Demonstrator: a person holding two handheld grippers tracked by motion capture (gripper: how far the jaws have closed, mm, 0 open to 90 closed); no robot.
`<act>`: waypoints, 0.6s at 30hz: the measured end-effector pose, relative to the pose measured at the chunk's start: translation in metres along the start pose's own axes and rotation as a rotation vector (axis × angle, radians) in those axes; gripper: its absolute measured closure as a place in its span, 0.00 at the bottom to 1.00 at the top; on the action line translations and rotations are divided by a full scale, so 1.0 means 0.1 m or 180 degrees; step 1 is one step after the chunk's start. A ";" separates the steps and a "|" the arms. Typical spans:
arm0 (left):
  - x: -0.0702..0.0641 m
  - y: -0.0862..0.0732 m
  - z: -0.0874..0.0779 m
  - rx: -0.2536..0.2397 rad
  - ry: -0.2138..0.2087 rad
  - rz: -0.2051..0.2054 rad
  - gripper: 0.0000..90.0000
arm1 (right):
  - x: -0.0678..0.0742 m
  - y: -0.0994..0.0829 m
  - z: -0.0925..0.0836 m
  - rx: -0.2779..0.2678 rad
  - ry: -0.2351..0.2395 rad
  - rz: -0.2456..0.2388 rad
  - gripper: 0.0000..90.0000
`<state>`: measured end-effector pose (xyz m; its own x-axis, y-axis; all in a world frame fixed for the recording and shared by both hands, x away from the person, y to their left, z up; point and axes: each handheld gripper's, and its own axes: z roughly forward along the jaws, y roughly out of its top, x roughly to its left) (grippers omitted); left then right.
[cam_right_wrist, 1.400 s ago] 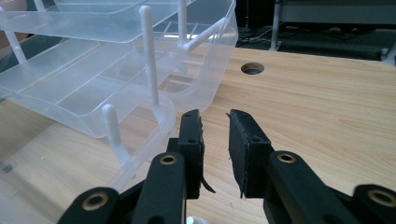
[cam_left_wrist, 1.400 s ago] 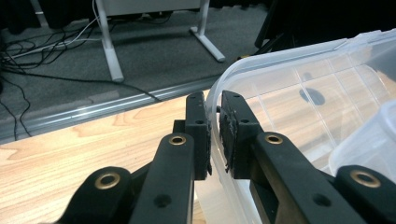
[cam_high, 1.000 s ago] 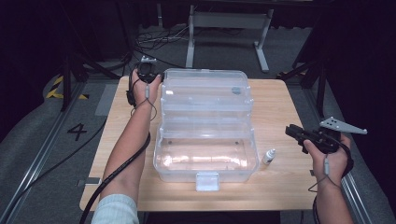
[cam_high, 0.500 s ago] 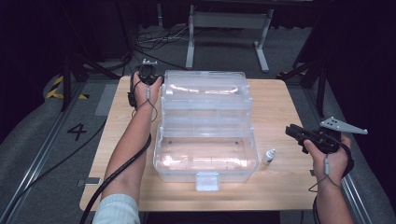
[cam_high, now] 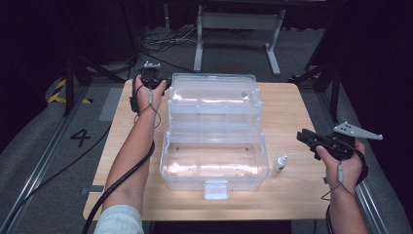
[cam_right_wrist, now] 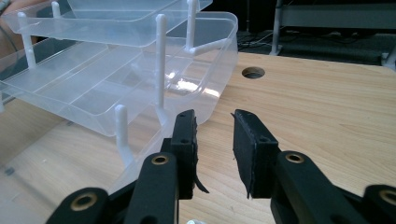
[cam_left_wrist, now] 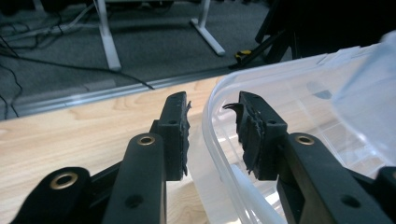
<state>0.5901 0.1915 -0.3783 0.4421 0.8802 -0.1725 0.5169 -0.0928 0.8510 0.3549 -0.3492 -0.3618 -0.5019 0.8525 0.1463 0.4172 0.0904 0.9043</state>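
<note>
A clear plastic toolbox [cam_high: 214, 163] stands open in the middle of the table, its tiered trays [cam_right_wrist: 93, 88] fanned out and its lid [cam_high: 212, 90] lying back at the far side. My left gripper [cam_high: 163, 84] is at the lid's far left corner. In the left gripper view it [cam_left_wrist: 212, 130] is open, with one jaw on each side of the lid's rim [cam_left_wrist: 219, 107] and a gap on both sides. My right gripper [cam_high: 304, 136] hovers open over the table to the right of the box, and in the right gripper view [cam_right_wrist: 214, 140] nothing sits between its jaws.
A small white dropper bottle [cam_high: 279, 164] stands on the wooden table [cam_high: 292, 107] just right of the box's front corner. A round hole [cam_right_wrist: 253, 72] is cut in the tabletop. Cables and metal stand legs [cam_high: 199, 44] lie on the floor beyond the far edge.
</note>
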 end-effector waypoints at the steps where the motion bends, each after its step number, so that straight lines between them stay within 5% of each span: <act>1: 0.00 0.01 -0.05 -0.0035 0.0000 0.0010 0.70 | 0.00 0.00 0.00 0.0000 0.0003 -0.0004 0.78; 10: -0.01 0.02 -0.56 -0.0283 -0.0042 0.0176 0.70 | 0.03 0.03 0.07 0.0020 0.0058 -0.0041 0.74; 18: -0.22 -0.06 -1.05 -0.0406 -0.0205 0.0379 0.68 | 0.03 0.06 0.08 0.0028 0.0088 -0.0058 0.73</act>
<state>0.5005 0.2219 -0.3278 0.5428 0.8345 -0.0949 0.3627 -0.1310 0.9226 0.3619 -0.3423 -0.3590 -0.5300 0.8362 0.1410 0.4144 0.1104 0.9034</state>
